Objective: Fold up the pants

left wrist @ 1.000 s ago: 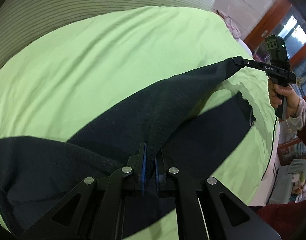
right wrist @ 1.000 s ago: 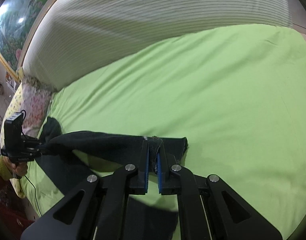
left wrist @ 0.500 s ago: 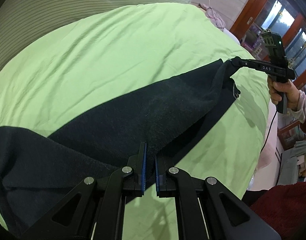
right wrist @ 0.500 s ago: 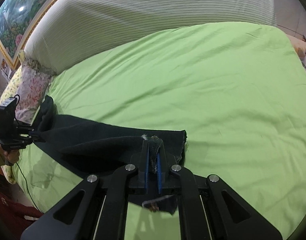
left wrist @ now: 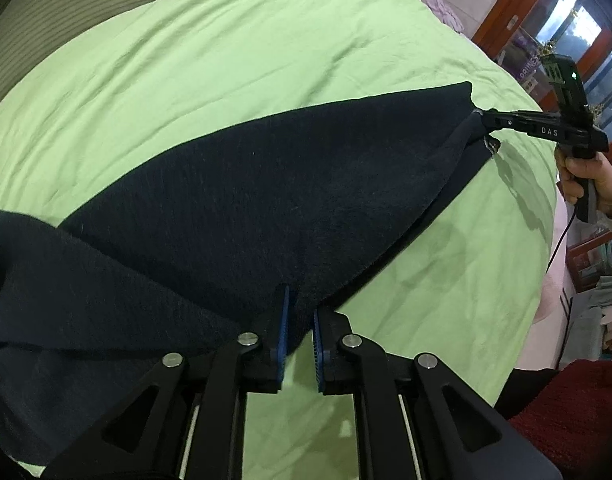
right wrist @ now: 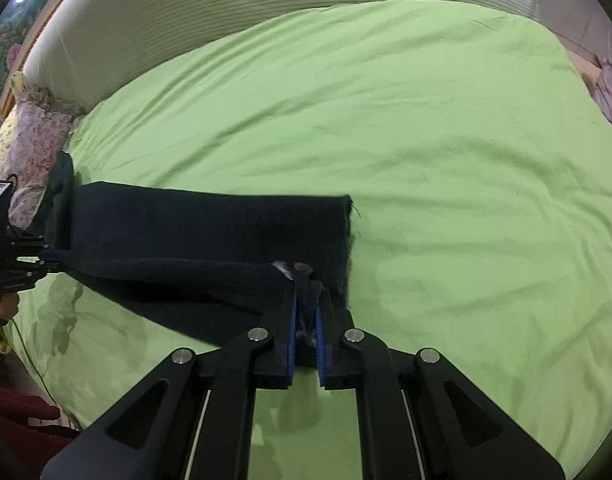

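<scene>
Dark navy pants [left wrist: 266, 200] lie stretched across a green bed, one leg laid over the other. My left gripper [left wrist: 300, 312] is shut on the waist end of the pants. My right gripper [right wrist: 306, 308] is shut on the leg hems, with cloth bunched between its blue pads. The pants [right wrist: 194, 236] run from the right gripper leftward to the left gripper [right wrist: 46, 258]. In the left wrist view the right gripper [left wrist: 483, 118] pinches the far end, held by a hand [left wrist: 585, 180].
The green sheet [right wrist: 385, 120] covers the bed. A striped headboard cushion [right wrist: 266, 0] runs along the back. A floral pillow [right wrist: 34, 128] lies at the left. Wooden cabinets [left wrist: 565, 40] stand beyond the bed's right edge.
The lifted upper leg has come down over the lower leg, so the two legs now lie stacked. Both grippers have lowered toward the bed, still holding the cloth.
</scene>
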Demonstrator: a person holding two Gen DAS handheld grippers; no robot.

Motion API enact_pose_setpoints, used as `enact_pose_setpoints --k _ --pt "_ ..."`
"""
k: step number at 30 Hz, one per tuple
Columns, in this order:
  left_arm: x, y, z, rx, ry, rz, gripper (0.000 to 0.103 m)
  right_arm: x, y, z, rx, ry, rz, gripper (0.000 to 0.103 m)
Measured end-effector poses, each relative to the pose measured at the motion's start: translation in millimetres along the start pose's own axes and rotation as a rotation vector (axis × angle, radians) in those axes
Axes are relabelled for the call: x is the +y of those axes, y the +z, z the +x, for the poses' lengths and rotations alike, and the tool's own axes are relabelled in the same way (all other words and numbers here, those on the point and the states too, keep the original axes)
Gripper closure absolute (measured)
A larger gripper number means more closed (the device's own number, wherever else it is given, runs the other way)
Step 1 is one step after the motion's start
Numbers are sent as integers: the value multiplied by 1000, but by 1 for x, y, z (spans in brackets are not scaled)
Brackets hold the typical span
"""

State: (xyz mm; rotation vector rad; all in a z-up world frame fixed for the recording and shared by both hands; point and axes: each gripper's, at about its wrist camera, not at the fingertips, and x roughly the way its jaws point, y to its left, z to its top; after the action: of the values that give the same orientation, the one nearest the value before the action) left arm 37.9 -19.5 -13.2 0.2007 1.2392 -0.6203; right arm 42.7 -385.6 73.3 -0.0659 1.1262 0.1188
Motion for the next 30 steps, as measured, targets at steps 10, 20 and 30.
enact_pose_setpoints --k 10,20,30 --pt "14 -17 -18 13 -38 -136 72 14 -8 -31 -58 -50 49 62" --pt "84 -17 -74 -106 35 -535 43 86 21 -20 -115 132 0 57" --pt "167 25 -82 -51 197 -839 39 183 36 39 2 367 -134 57"
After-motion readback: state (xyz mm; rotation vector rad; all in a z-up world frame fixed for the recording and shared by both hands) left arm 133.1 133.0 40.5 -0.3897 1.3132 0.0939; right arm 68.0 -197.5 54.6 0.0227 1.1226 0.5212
